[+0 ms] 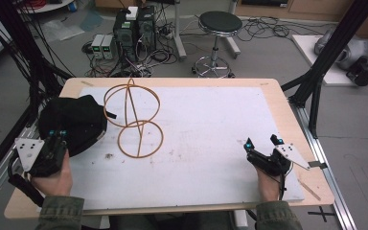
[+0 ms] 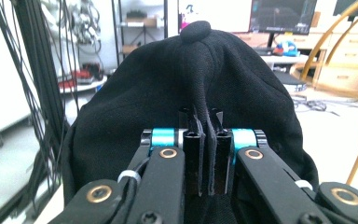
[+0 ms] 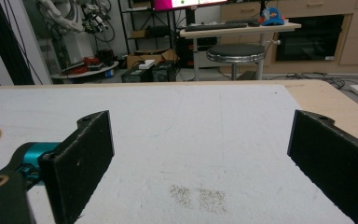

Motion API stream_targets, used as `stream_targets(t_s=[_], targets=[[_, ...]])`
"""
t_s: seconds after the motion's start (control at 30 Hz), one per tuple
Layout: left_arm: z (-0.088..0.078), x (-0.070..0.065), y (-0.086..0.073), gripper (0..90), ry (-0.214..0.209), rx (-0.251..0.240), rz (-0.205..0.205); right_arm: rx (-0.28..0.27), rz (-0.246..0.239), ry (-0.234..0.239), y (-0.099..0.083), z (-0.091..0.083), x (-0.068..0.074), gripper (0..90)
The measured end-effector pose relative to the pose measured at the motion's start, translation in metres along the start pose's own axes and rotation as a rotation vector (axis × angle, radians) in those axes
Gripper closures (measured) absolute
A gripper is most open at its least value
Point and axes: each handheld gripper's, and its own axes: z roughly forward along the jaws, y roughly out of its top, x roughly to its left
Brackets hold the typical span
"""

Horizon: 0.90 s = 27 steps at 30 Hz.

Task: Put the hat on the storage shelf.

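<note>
On the table's left edge, the left gripper has its jaws closed tight on a fold of a black cap; in the left gripper view the pinched fabric runs up between the jaws toward the cap's top button. Just beside the cap stands a wooden hoop frame, two rings joined by a crossing hoop, resting on the white mat with nothing inside it. Near the right edge, the right gripper sits low over the bare mat, jaws spread wide and holding nothing; a faint brown smudge lies between them.
</note>
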Motion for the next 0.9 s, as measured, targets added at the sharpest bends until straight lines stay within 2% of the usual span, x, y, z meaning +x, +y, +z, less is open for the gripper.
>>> stream_targets(t_s=[0.07, 0.13, 0.33, 0.53, 0.63, 0.8, 0.9], targets=[[0.001, 0.000, 0.008, 87.1, -0.004, -0.027, 0.006, -0.001, 0.005, -0.001, 0.000, 0.000, -0.001, 6.1], [0.001, 0.000, 0.017, 87.1, -0.008, -0.076, -0.001, 0.000, 0.007, -0.003, 0.000, 0.000, -0.001, 6.1], [0.001, -0.003, 0.029, 87.1, -0.012, -0.130, -0.005, 0.002, 0.009, 0.005, 0.000, 0.001, -0.001, 6.1], [0.006, -0.004, 0.039, 87.0, -0.011, -0.147, 0.004, 0.006, 0.015, 0.013, -0.001, 0.002, -0.001, 6.1], [0.006, -0.004, 0.045, 87.0, -0.015, -0.176, 0.000, 0.010, 0.016, 0.013, -0.001, 0.002, -0.001, 6.1], [0.006, -0.004, 0.059, 87.0, -0.055, -0.236, -0.023, 0.009, 0.014, 0.017, -0.001, 0.002, -0.001, 6.1], [0.008, -0.005, 0.065, 87.0, -0.075, -0.249, -0.023, 0.004, 0.016, 0.017, 0.000, 0.002, -0.002, 6.1]])
